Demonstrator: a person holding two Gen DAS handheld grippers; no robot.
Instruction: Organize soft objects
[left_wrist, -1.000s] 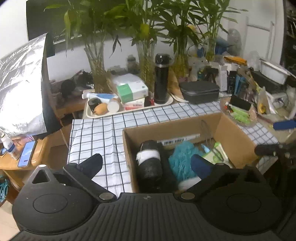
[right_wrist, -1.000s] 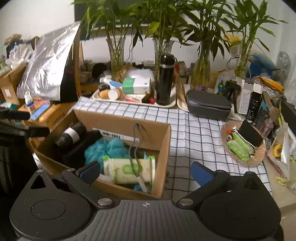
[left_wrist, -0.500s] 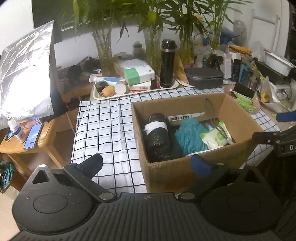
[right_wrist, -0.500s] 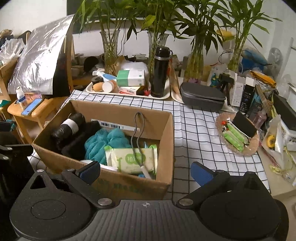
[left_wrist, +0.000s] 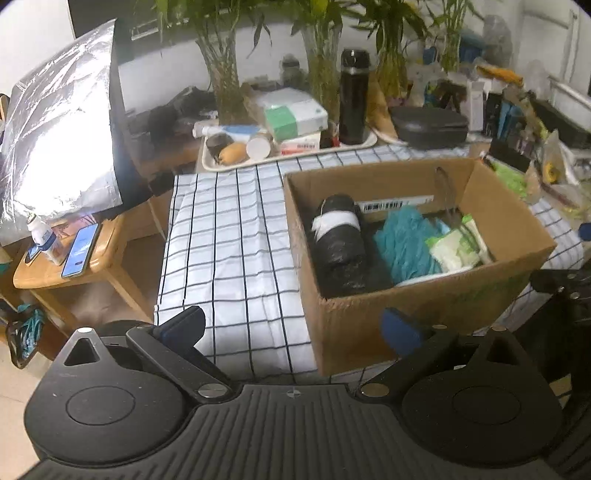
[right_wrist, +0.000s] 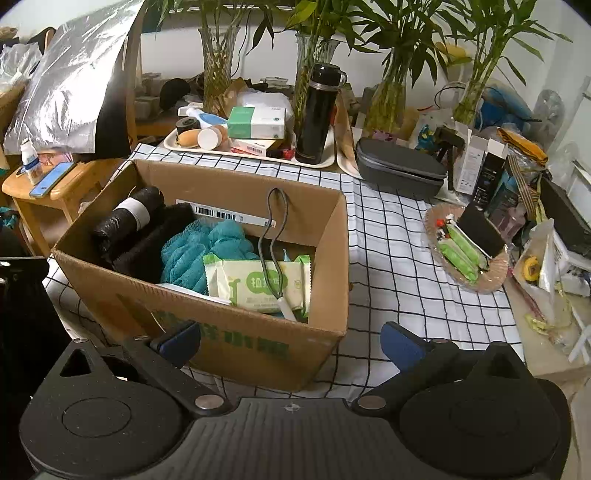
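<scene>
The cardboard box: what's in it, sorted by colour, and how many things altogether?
Inside the cardboard box:
Black: 2, a roll of bags and a fuzzy bundle
Teal: 1, a mesh sponge
Green and white: 1, a pack of wipes
Grey: 1, a cord
Total: 5 clearly seen

Both wrist views angled down, near, from opposite sides onto cardboard box.

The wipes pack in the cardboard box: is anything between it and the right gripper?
Yes. A grey cord lies across the wipes pack, and the cardboard box front wall stands before the open right gripper.
</scene>
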